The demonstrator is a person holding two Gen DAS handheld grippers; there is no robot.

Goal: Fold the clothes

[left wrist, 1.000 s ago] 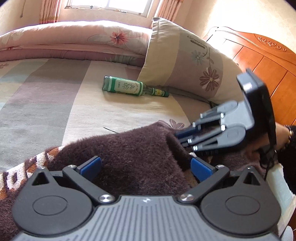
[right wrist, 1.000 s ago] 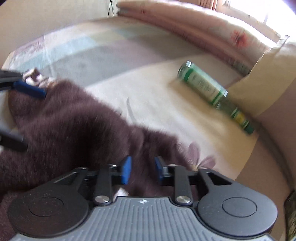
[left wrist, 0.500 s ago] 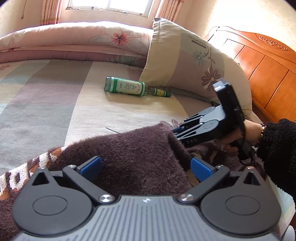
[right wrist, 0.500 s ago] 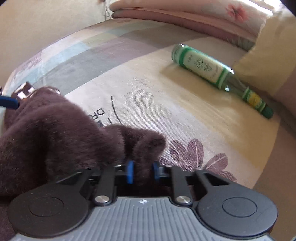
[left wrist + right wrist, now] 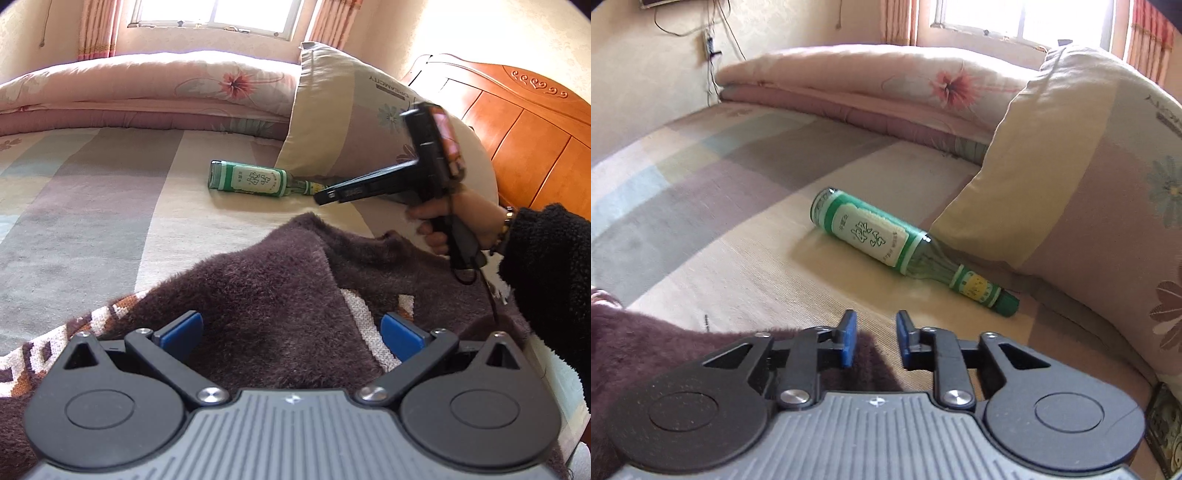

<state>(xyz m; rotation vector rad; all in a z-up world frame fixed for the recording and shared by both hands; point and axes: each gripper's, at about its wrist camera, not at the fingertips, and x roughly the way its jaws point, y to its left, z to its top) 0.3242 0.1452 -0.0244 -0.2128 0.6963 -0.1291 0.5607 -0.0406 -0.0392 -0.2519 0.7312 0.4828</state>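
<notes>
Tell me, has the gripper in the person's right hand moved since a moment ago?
Yes. The right gripper has lifted off the brown sweater toward the green bottle, jaws opening with nothing between them.

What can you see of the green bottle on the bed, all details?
The green bottle lies on its side on the striped bedsheet, apart from the brown sweater and both grippers. It looks like clear green-tinted glass with a white and green label bearing green characters, a yellow neck label and a dark green cap. The cap end points toward the flowered pillow and sits close to it; contact cannot be told. Contents cannot be told.
</notes>
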